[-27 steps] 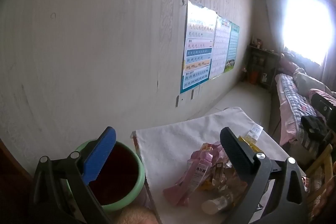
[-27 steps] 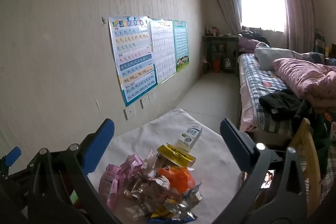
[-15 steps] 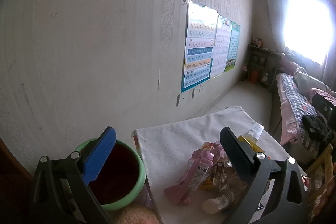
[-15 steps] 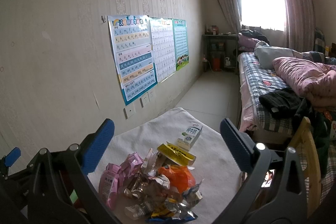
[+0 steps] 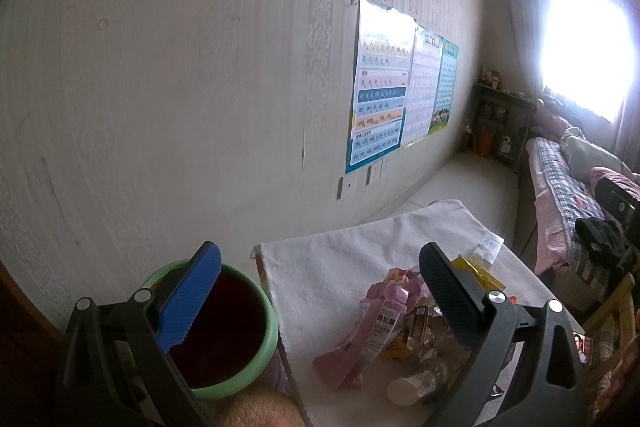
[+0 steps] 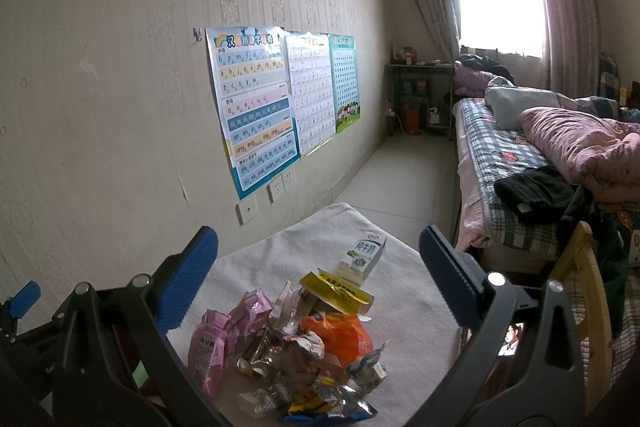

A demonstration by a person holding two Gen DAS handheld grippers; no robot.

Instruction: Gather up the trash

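A heap of trash lies on a white cloth-covered table: pink wrappers, a yellow packet, an orange bag, foil wrappers and a small bottle. A milk carton lies just beyond the heap. My right gripper is open and empty above the heap. My left gripper is open and empty, held above the table's left edge. A green-rimmed bin with a dark inside stands left of the table, under the left finger. The pink wrappers show there too.
A wall with posters runs along the left. A bed with quilts and dark clothes stands to the right, with a wooden chair by the table. Tiled floor lies beyond the table.
Both grippers stay open and nearly still. The right view has tilted down slightly, so the milk carton sits higher in view. The left view is almost unchanged.
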